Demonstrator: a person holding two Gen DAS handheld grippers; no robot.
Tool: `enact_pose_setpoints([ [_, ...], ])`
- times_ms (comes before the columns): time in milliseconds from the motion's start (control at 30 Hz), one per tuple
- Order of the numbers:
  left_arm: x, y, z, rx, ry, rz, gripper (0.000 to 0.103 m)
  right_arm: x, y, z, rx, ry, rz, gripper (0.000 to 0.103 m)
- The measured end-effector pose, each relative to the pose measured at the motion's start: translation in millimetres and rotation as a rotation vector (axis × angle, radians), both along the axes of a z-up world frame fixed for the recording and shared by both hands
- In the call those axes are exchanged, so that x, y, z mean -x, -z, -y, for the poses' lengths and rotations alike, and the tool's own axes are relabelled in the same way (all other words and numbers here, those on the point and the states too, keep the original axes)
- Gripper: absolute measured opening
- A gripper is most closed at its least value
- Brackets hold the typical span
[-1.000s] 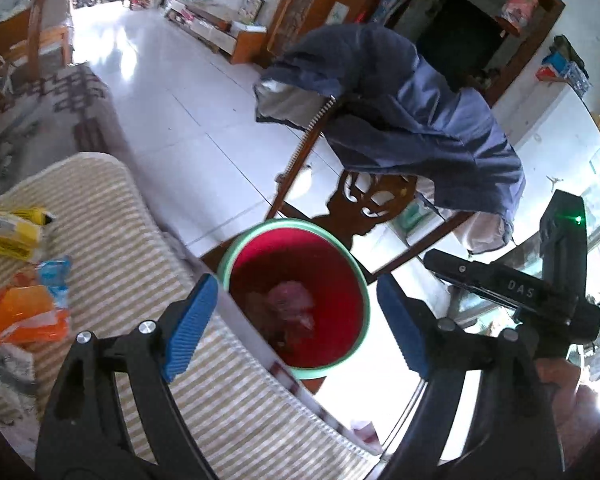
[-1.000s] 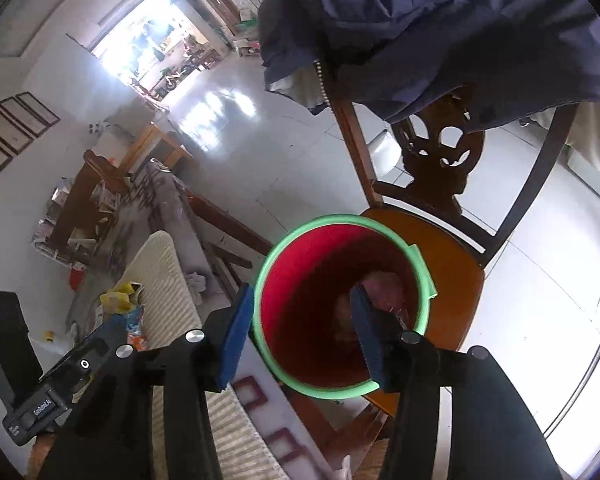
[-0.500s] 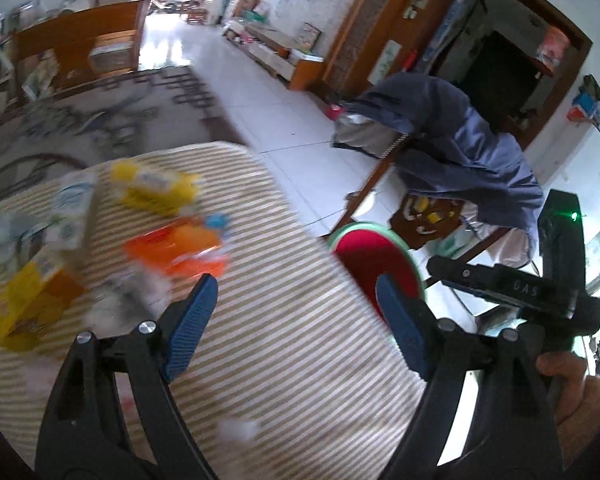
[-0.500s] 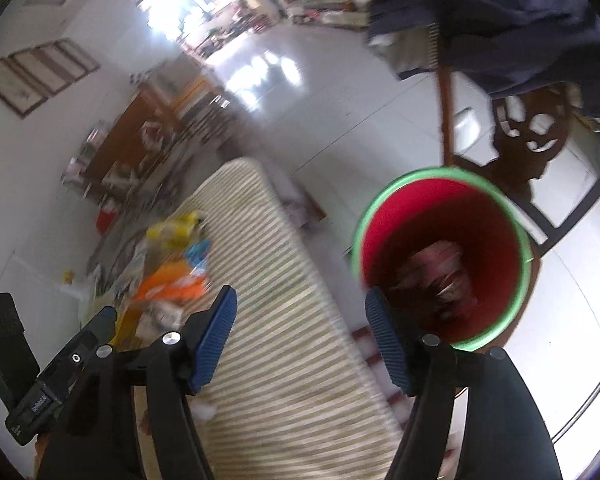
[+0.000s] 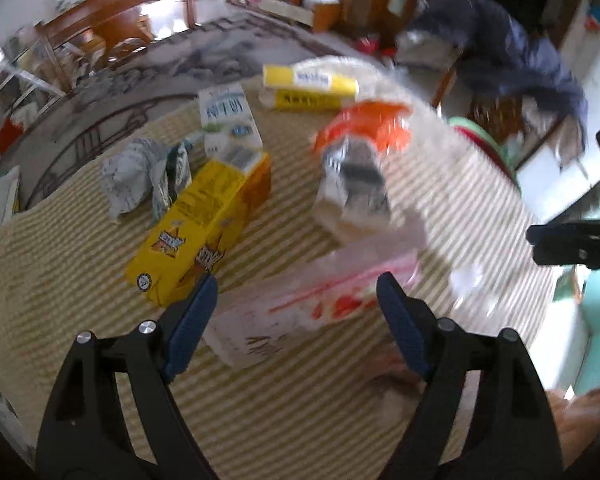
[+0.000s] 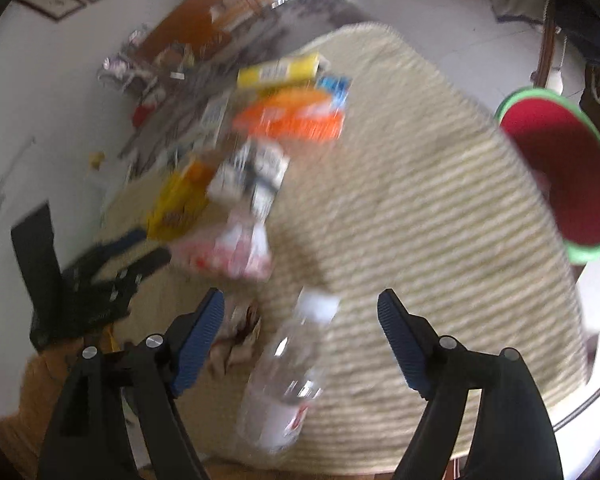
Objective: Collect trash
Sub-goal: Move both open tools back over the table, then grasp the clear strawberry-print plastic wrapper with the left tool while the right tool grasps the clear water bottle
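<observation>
Both grippers empty: left gripper (image 5: 296, 312) jaws wide above a pink-white carton (image 5: 300, 304) on the striped mat (image 5: 80, 280), right gripper (image 6: 300, 320) jaws opening over a clear, white-capped plastic bottle (image 6: 288, 384) at the mat's near edge.

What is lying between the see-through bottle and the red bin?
Nothing: only bare striped cloth lies between the clear bottle and the red bin, as the right wrist view shows.

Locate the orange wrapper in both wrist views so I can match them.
Left wrist: orange wrapper upper centre-right, behind the grey-and-white packet.
Right wrist: orange wrapper upper centre-left, beyond the same packet.
Shared landmark: the red bin with green rim, off the striped mat's far edge.
</observation>
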State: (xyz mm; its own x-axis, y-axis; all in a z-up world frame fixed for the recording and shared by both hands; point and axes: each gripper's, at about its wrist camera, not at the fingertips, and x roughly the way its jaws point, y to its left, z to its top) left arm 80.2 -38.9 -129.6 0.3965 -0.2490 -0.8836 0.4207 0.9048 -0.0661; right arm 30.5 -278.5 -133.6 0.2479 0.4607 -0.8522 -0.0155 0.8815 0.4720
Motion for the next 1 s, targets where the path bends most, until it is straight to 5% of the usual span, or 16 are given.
enact_pose_setpoints([
  [433,-12.3,41.1,43.9,-0.191,0.317,-0.047,0.077,27.3,19.6,-17.2,0.004,0.031,-0.086,0.078],
  [867,-4.1,33.8,19.7,-0.072,0.17,-0.062,0.052,37.9,49.8,-46.4,0.071,-0.065,-0.226,0.084],
  [1000,-6.3,29.7,4.8,-0.041,0.042,-0.098,0.043,36.5,49.3,-50.8,0.078,-0.084,-0.215,0.056],
])
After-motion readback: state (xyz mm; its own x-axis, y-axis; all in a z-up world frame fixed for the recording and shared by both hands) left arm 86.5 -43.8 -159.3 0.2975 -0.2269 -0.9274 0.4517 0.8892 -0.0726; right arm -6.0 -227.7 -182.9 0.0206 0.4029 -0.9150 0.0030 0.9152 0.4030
